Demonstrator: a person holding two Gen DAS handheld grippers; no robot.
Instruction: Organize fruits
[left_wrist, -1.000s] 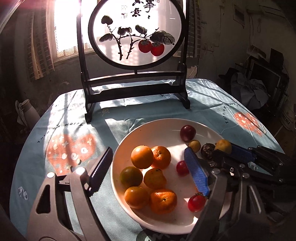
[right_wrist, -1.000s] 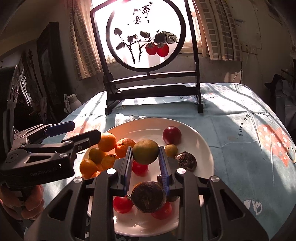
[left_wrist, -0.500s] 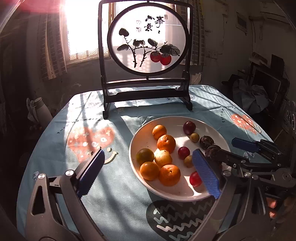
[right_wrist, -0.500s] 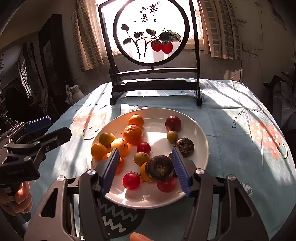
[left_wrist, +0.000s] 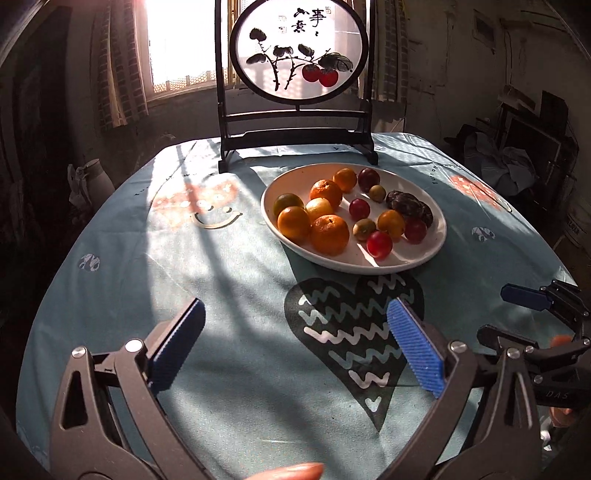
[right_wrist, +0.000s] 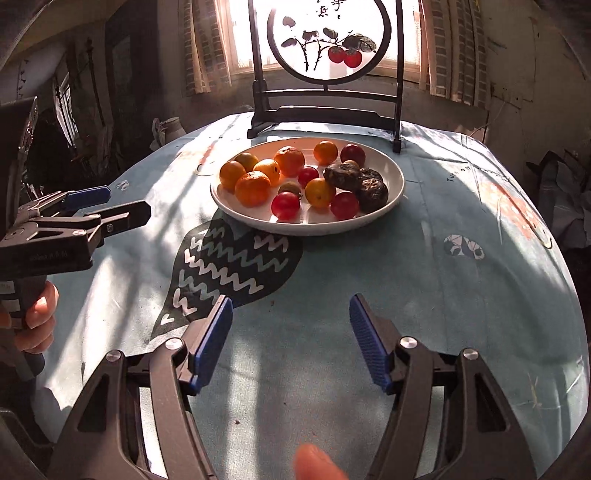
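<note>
A white plate (left_wrist: 436, 236) (right_wrist: 397, 184) on the light blue tablecloth holds the fruit: oranges (left_wrist: 330, 235) (right_wrist: 253, 188) on its left side, small red fruits (left_wrist: 379, 243) (right_wrist: 285, 205) and small yellow-green ones in the middle, dark wrinkled fruits (left_wrist: 408, 204) (right_wrist: 371, 190) on its right. My left gripper (left_wrist: 295, 347) (right_wrist: 110, 206) is open and empty, over the cloth well in front of the plate. My right gripper (right_wrist: 291, 345) (left_wrist: 517, 314) is open and empty, also in front of the plate.
A dark wooden stand with a round painted screen (left_wrist: 299, 55) (right_wrist: 328, 40) stands behind the plate at the table's far edge. A black heart print (left_wrist: 354, 332) (right_wrist: 229, 266) lies on the cloth between grippers and plate. Room clutter surrounds the round table.
The right gripper opened and let go of a yellow-green fruit onto the plate. Both grippers pulled back from over the plate toward the table's near edge.
</note>
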